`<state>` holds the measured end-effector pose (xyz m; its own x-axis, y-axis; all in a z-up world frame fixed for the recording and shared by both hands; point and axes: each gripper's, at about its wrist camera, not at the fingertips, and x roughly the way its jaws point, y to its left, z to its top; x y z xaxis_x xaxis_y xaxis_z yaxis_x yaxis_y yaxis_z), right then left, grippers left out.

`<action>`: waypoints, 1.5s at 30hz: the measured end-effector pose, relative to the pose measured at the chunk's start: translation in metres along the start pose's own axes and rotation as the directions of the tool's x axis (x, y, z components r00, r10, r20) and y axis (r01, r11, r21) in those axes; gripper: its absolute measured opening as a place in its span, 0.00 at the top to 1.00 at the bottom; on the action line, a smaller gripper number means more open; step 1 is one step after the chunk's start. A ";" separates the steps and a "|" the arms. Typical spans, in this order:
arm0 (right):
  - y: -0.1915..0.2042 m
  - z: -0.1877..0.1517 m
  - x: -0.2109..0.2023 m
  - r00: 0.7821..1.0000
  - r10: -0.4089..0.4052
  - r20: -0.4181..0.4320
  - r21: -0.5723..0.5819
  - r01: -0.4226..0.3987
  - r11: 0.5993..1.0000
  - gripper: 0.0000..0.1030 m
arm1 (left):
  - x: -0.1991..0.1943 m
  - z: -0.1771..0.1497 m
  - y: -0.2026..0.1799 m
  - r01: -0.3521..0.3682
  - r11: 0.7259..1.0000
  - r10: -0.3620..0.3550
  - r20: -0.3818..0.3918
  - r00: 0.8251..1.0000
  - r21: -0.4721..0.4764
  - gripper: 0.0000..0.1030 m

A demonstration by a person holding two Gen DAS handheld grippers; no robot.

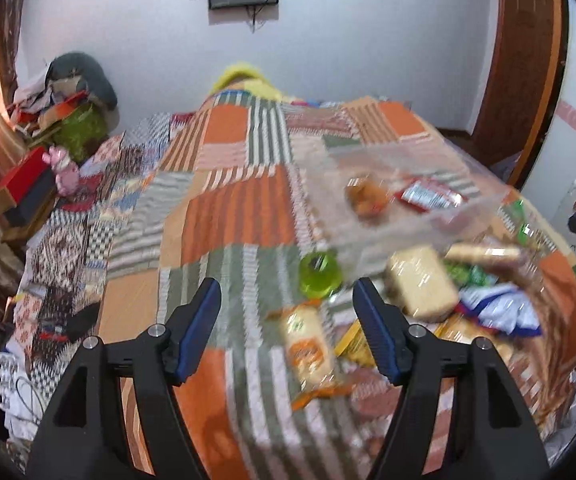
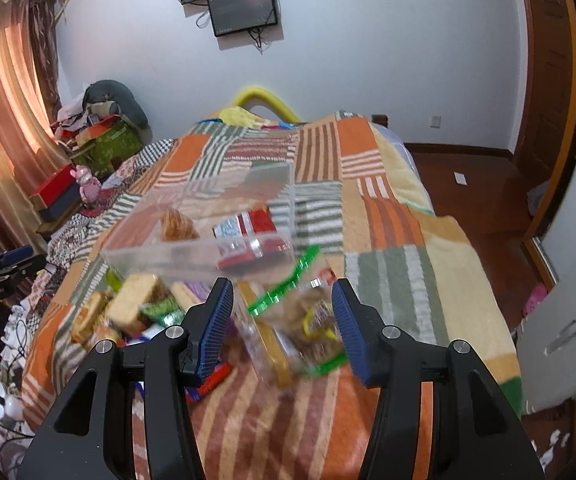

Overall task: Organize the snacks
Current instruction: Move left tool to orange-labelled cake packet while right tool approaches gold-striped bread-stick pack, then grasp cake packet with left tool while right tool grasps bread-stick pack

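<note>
Your right hand-held gripper [image 2: 282, 320] has a clear snack packet with green edging [image 2: 295, 328] between its jaws. The packet lies tilted, its long axis running from lower left to upper right in the right wrist view, roughly across the line of the jaws. The picture is smeared, so you cannot tell whether the pads press on the packet or merely stand to either side of it; treat the grip as unconfirmed.

Your left hand-held gripper [image 1: 288, 320] is released, with nothing between its jaws. An orange-and-cream packet [image 1: 307, 344] lies on the bed [image 1: 244, 208] just ahead of it and slightly toward the right-hand finger, long axis running away from you along the pointing line. A green round tub [image 1: 319, 274] sits just beyond that packet.

The clear container [image 2: 200, 236] stands on the bedspread directly beyond the right hand-held gripper, toward the far end of the bed. It already holds a red-and-white sachet [image 2: 248, 232] and a brown biscuit-like snack [image 2: 176, 226]. In the left wrist view the same container lies ahead and to the right.

Judgement: the right hand is the nearer one to the container, and its approach is straight ahead (no sideways correction appears necessary). The loose heap, including a pale cake slice [image 2: 136, 304], lies between the two hands, toward the near edge of the bed.
</note>
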<state>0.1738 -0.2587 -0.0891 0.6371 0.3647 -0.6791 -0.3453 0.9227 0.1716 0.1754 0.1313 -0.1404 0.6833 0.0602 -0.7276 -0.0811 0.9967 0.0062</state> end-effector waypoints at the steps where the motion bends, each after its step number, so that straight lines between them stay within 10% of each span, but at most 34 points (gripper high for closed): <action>1: -0.002 -0.004 0.002 1.000 -0.006 -0.011 0.002 0.006 1.000 0.53 | 0.003 -0.005 0.002 -0.001 1.000 0.001 -0.014 1.000 -0.004 0.34; 26: 0.000 -0.041 0.066 0.976 0.039 -0.213 -0.005 -0.041 0.999 0.51 | 0.099 -0.048 0.005 0.055 0.995 -0.072 -0.198 0.978 -0.088 0.35; 34: 0.004 -0.040 0.081 0.967 0.047 -0.249 -0.029 -0.056 0.998 0.51 | 0.102 -0.047 -0.002 0.059 0.996 -0.070 -0.186 0.980 -0.065 0.63; 45: 0.005 -0.042 0.069 0.970 0.086 -0.228 -0.015 -0.092 0.996 0.66 | 0.086 -0.047 -0.006 0.063 0.996 -0.072 -0.165 0.984 -0.059 0.67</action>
<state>0.1873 -0.2344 -0.1647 0.4311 0.4044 -0.8067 -0.4125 0.8834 0.2224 0.2007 0.1283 -0.2352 0.5584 -0.0219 -0.8293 -0.0803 0.9935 -0.0803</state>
